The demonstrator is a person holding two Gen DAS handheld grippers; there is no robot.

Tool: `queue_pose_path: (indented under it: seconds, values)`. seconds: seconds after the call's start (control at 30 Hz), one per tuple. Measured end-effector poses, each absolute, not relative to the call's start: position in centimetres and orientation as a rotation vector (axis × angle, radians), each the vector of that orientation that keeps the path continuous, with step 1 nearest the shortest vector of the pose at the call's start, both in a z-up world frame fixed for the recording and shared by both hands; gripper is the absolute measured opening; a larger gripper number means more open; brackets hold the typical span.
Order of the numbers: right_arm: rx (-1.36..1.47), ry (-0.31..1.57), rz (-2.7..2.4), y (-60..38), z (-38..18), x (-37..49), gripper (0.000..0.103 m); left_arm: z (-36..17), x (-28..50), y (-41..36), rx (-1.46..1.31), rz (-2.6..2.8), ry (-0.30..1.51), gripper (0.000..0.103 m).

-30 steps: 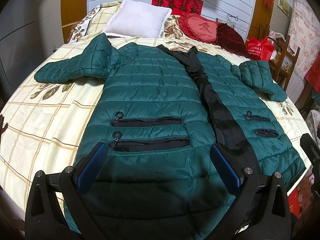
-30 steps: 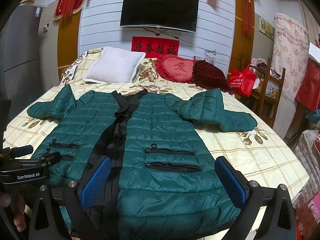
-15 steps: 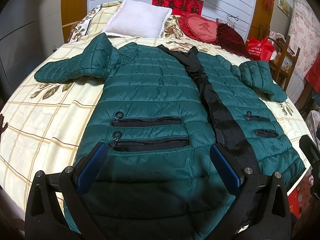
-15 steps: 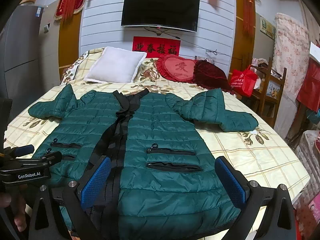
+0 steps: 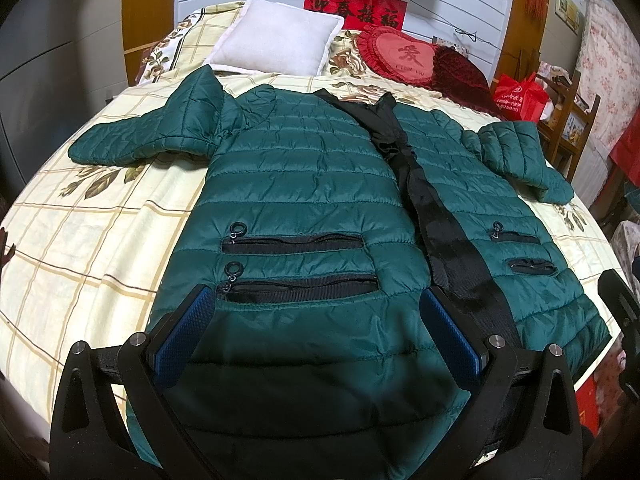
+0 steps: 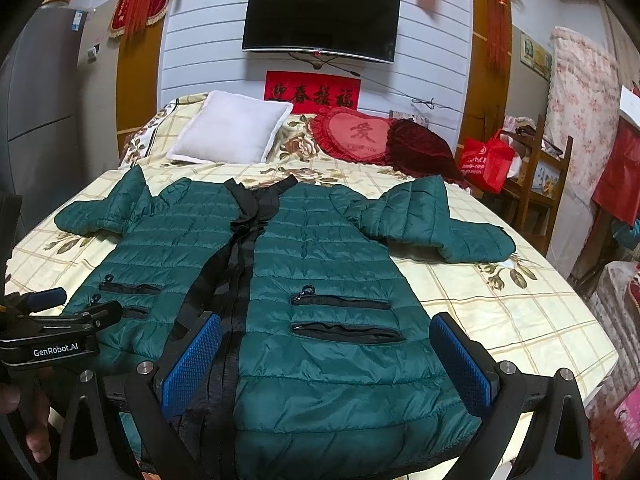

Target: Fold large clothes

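A dark green quilted jacket lies flat, front up, on the bed, with a black strip down its middle and both sleeves spread out. It also shows in the right wrist view. My left gripper is open and empty, hovering over the jacket's lower left panel near the hem. My right gripper is open and empty over the lower right panel. The left gripper appears at the left edge of the right wrist view.
The bed has a cream checked floral cover. A white pillow and red heart cushion lie at its head. A red bag and wooden shelf stand to the right. A TV hangs on the wall.
The right wrist view has shifted slightly, with the jacket a little lower in frame. The left gripper has barely moved. Both grippers stay open.
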State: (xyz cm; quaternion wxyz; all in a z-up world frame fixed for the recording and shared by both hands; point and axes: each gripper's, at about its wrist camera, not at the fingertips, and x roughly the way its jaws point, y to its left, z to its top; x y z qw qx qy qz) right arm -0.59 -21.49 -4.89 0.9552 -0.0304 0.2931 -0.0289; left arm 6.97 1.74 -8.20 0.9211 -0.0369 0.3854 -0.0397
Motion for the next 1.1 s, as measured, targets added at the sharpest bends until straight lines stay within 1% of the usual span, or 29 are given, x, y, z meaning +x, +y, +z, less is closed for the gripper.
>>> queue_pose_path:
  seconds: [1.1]
  values:
    - [-0.076, 0.588, -0.055, -21.68, -4.68, -0.86, 0.103, -8.36, 6.93, 1.56, -0.082, -0.081, 0.794, 0.103]
